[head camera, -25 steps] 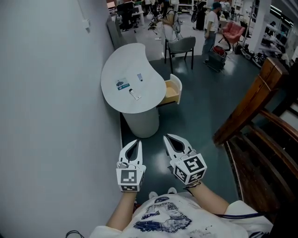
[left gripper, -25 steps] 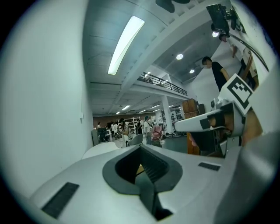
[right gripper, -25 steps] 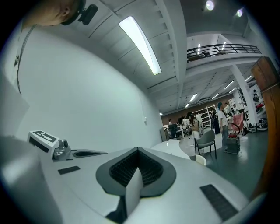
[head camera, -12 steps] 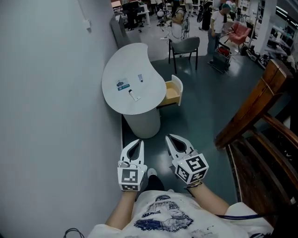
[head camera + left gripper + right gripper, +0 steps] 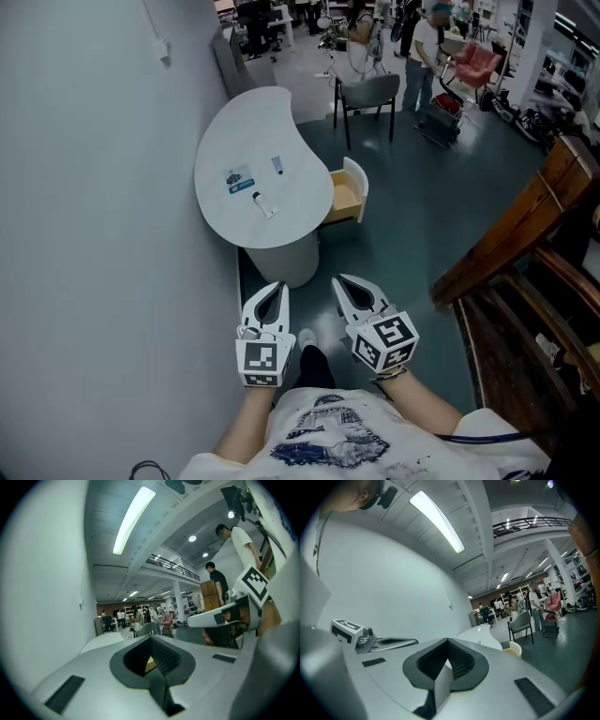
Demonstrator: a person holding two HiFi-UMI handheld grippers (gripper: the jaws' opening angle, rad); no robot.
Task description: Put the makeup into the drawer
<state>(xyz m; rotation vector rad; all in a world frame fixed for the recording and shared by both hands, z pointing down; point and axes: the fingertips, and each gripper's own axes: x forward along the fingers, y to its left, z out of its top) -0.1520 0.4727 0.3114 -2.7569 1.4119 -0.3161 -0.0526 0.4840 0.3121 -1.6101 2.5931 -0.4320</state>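
On a white kidney-shaped table (image 5: 234, 131) lie three makeup items: a blue-and-white packet (image 5: 238, 179), a small tube (image 5: 277, 165) and a white tube with a dark cap (image 5: 263, 204). At the table's right side a drawer (image 5: 348, 190) stands pulled out, its wooden inside showing. My left gripper (image 5: 273, 285) and right gripper (image 5: 340, 279) are side by side well short of the table, both shut with nothing in them. The left gripper view shows its jaws (image 5: 151, 638) closed, with the table top (image 5: 101, 641) beyond them. The right gripper view shows closed jaws (image 5: 449, 641) and the drawer (image 5: 513, 649).
A white wall (image 5: 84, 234) runs along the left, close to the table. A grey chair (image 5: 367, 97) stands behind the drawer. A dark wooden bench (image 5: 525, 281) fills the right side. People stand and move far back in the room. Dark floor (image 5: 412, 216) lies between bench and table.
Both grippers have moved forward toward the table together, still shut. The table sits a little nearer and further left in the head view, and a shoe now shows below the grippers.
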